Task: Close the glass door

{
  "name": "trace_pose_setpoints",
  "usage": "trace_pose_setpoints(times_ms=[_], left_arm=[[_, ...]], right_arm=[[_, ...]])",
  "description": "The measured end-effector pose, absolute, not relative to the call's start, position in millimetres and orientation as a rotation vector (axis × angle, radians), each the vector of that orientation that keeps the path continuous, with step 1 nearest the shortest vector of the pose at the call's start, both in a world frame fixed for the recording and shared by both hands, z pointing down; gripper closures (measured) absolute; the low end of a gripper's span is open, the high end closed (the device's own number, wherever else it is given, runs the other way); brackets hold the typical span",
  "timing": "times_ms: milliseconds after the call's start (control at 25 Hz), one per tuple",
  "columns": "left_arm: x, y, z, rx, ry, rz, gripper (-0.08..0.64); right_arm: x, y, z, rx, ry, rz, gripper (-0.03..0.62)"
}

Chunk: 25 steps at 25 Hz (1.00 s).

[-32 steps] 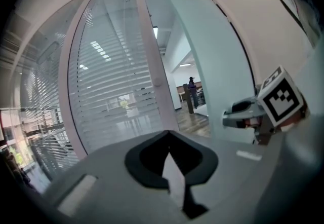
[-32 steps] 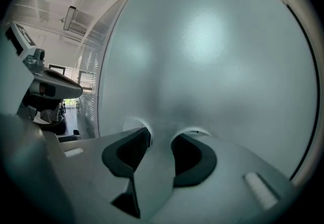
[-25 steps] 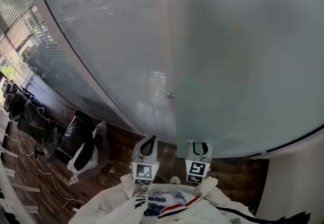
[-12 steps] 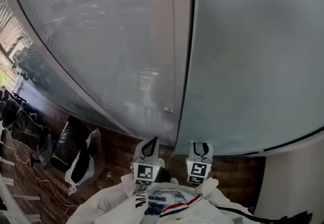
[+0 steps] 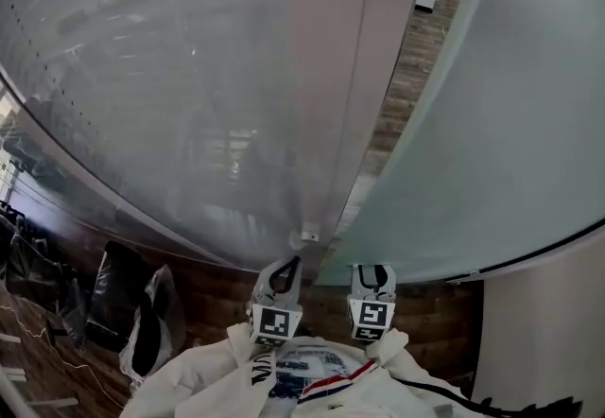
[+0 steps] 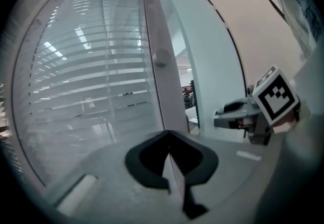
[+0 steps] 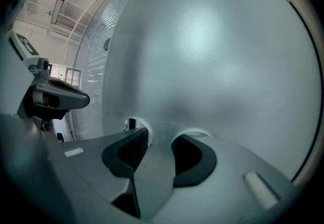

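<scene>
Left gripper view: the left gripper (image 6: 169,159) is being held with its 2 jaws pressed together, and nothing is being pinched between them. The right gripper (image 7: 159,142) is being carried with its jaws spread. Only frosted glass is being framed in the gap, and whether the tips are touching it cannot be told.

In the head view both tools are being held side by side at 6 o'clock, close to the body and tipped slightly downward. The left one is being aimed at the foot of the grey post (image 5: 345,76), the right one at the near edge of the glass door (image 5: 501,123). The door is being seen from 1 to 4 o'clock, standing ajar, and a wedge of wooden floor (image 5: 402,76) is being left open toward 1 o'clock between leaf and post.

Judged from this, the closing is being set up, not finished. For the next move, the leaf is likely needing to be swung steadily toward the post until the wedge is shut, with slipping on the smooth glass being guarded against.
</scene>
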State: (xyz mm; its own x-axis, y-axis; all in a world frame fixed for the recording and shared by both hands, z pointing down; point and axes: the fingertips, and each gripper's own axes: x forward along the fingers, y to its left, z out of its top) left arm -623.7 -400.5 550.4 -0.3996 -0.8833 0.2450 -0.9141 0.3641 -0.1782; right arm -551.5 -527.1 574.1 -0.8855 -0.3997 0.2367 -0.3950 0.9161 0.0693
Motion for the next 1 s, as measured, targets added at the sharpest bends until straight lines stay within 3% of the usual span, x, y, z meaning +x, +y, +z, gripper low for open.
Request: trace_pose_setpoints(times_ms=[1000], left_arm=[[-632.0,-425.9,529.9,1.865,-2.427,0.357,0.555]], right_arm=[[-567.8,-553.5,574.1,0.714,-2.803,-0.016,0.448]])
